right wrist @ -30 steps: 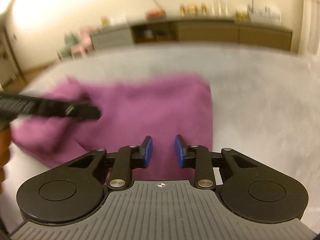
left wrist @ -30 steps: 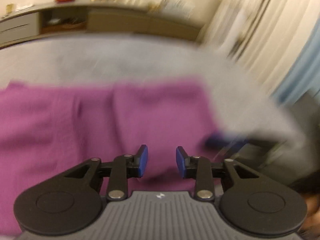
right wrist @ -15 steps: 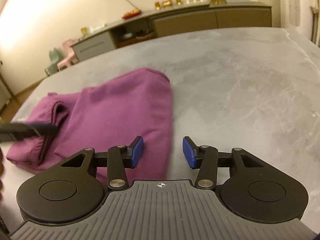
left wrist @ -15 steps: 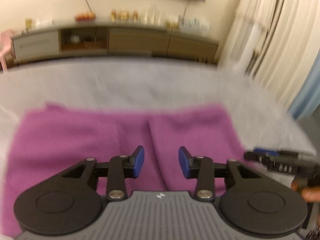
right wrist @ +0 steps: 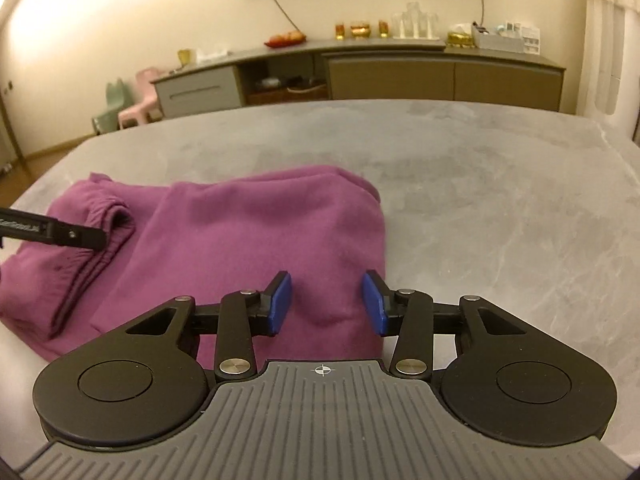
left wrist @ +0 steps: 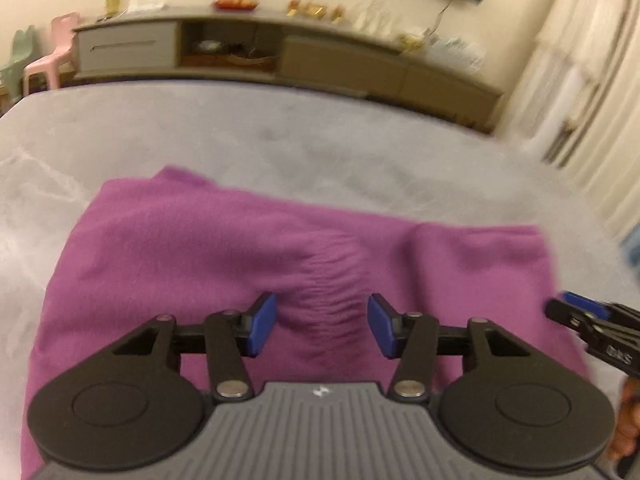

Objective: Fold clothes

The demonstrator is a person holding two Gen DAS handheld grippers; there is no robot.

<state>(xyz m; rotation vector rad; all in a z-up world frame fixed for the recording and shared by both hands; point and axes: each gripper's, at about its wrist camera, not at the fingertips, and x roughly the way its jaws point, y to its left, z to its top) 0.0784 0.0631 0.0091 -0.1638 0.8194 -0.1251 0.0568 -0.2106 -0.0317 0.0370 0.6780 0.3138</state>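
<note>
Purple garment lies folded on the grey table, the left gripper opening and the right gripper closing, both empty above it, so any snagged layer could undo the fold.

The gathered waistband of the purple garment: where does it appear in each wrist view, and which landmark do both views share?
Left wrist view: the gathered waistband lies at lower centre, just beyond the gap between the left gripper fingers, which are opening with no cloth clamped.
Right wrist view: the gathered waistband lies at the far left, beside the left gripper's tip.
Shared landmark: the long sideboard against the back wall.
</note>
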